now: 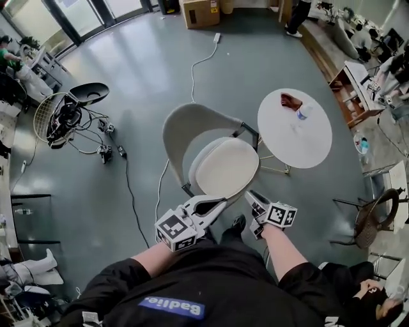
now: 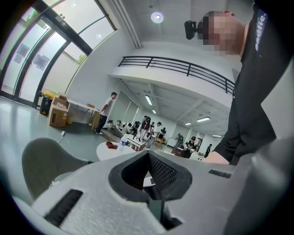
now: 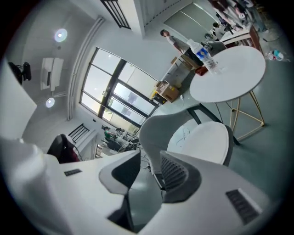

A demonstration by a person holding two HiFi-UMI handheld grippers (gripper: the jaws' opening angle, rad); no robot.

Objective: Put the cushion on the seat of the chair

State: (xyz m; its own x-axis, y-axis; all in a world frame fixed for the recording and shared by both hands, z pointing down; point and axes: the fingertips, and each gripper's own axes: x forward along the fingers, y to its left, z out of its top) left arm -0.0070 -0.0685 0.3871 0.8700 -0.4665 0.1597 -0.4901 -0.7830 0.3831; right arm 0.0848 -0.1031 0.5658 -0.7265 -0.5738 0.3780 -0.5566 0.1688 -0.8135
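A white round cushion [image 1: 225, 167] lies flat on the seat of the grey shell chair [image 1: 190, 122], right below me. The right gripper view shows the cushion [image 3: 202, 142] against the chair back [image 3: 156, 124]. My left gripper [image 1: 214, 204] hangs above the seat's front edge. In its own view the left gripper [image 2: 148, 156] has its jaw tips touching, with nothing between them. My right gripper [image 1: 250, 197] is beside it, apart from the cushion. In its own view the right gripper [image 3: 150, 156] stands open and empty.
A round white table [image 1: 300, 144] stands right of the chair with a bottle [image 1: 301, 113] and a red thing [image 1: 291, 100] on it. Cables [image 1: 128, 185] cross the floor at the left. A cardboard box [image 1: 200, 11] is far back, a wicker chair [image 1: 374, 220] at the right.
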